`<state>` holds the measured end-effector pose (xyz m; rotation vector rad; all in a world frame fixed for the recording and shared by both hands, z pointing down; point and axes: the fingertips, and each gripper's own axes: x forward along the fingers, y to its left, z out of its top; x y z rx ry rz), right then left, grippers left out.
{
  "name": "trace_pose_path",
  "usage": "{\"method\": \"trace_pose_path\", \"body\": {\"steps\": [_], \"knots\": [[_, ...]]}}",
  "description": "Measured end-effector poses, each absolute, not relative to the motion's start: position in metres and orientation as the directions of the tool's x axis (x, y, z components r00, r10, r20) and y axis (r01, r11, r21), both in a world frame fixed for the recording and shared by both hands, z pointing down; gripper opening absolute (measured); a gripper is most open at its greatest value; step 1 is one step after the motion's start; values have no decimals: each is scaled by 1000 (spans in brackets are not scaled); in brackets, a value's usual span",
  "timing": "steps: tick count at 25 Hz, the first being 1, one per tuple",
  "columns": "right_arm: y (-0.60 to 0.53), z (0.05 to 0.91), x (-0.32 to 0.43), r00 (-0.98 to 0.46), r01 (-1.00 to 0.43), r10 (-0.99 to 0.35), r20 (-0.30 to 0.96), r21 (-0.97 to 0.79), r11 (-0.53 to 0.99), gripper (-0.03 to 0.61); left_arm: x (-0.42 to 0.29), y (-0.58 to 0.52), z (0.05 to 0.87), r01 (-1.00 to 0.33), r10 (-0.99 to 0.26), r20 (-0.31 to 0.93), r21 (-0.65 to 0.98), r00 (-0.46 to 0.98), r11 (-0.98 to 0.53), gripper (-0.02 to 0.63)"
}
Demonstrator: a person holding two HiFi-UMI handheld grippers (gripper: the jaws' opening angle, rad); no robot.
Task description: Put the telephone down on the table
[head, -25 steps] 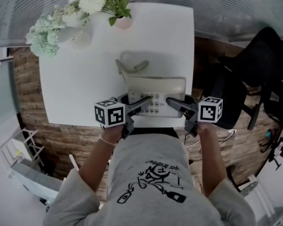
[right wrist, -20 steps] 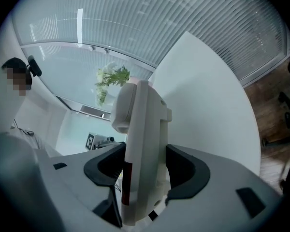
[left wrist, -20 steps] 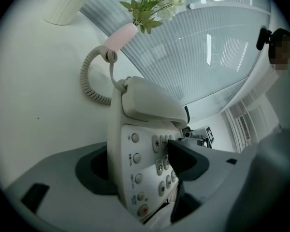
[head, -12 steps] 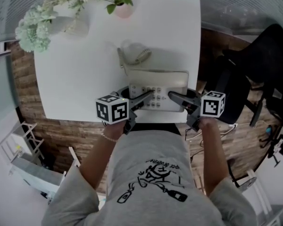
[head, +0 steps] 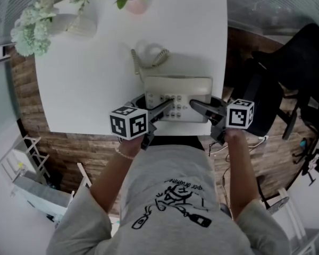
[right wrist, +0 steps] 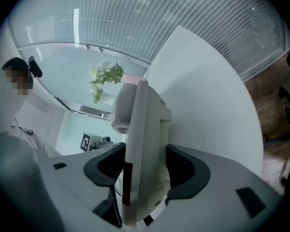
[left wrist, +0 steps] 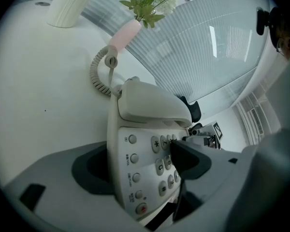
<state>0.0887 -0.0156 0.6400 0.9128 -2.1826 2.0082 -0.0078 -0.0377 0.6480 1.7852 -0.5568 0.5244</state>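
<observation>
A beige desk telephone (head: 187, 87) with its handset on the cradle lies on the white table (head: 85, 89) near the front edge, its coiled cord (head: 149, 54) behind it. My left gripper (head: 167, 104) straddles the phone's left edge, one jaw over the keypad (left wrist: 159, 163). Its jaws have just been opening and stand slack around the telephone (left wrist: 145, 105). My right gripper (head: 195, 107) is shut on the right edge of the telephone (right wrist: 142, 144), a pad against each face.
A pink vase (head: 136, 4) and a white vase (head: 80, 23) with flowers stand at the table's far edge. A black chair (head: 287, 73) is to the right of the table. The table's front edge runs just under the grippers.
Both grippers and the telephone have sunk a little toward the tabletop. The left jaws stand wider around the phone's edge than before.
</observation>
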Motion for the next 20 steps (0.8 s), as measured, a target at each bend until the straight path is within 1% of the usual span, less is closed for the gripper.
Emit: {"method": "trace_pose_path", "body": {"steps": [20], "knots": [[-13, 642, 88, -808, -463, -406, 427, -886, -12, 276, -16, -38, 653, -699, -144, 693, 651, 707, -295, 385]]}}
